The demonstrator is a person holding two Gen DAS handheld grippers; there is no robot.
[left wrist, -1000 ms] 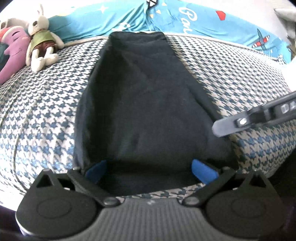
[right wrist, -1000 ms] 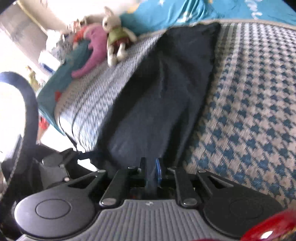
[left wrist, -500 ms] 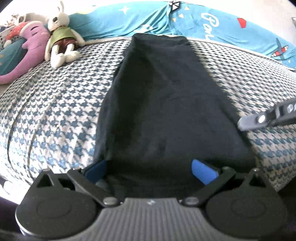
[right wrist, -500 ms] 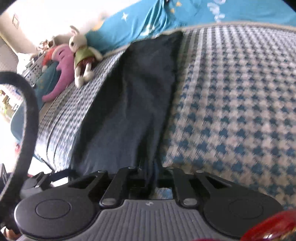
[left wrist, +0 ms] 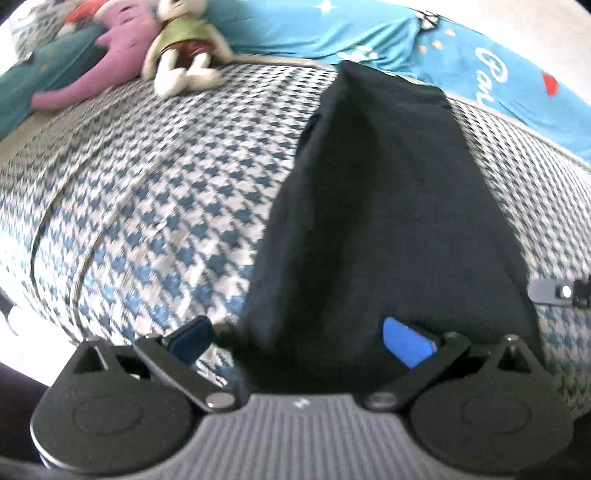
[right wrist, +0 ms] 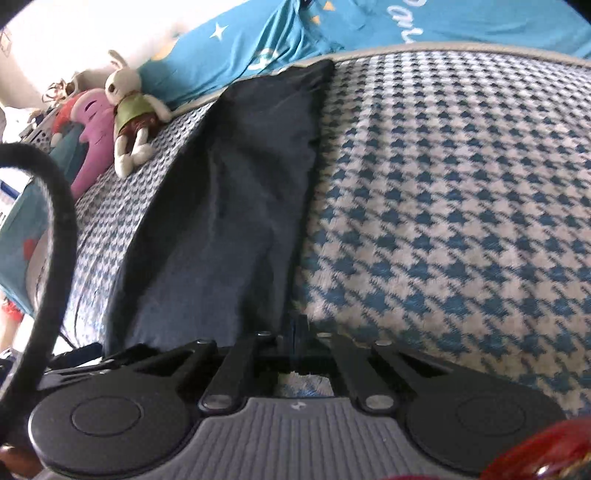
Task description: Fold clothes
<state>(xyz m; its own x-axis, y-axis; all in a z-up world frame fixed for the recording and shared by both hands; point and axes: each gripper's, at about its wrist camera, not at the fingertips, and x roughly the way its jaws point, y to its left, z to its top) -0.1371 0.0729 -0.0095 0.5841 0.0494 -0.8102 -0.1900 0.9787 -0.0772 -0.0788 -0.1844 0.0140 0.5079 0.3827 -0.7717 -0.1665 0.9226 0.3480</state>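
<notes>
Right gripper (right wrist: 295, 332) clamped on dark garment (right wrist: 229, 206) edge at 6 o'clock; left gripper (left wrist: 299, 339) released, straddling hem

A: What carries the items?
B: A bed (left wrist: 155, 206) under a blue-and-white houndstooth cover.
A: What lies on it?
B: A dark garment (left wrist: 388, 221) spread lengthwise; at the far edge, a plush rabbit (right wrist: 129, 110) beside a purple plush toy (right wrist: 92, 136), and blue printed bedding (left wrist: 369, 33).

Bedroom: patterned bed (left wrist: 155, 206), plush rabbit (right wrist: 129, 118), pillows (right wrist: 266, 40).
</notes>
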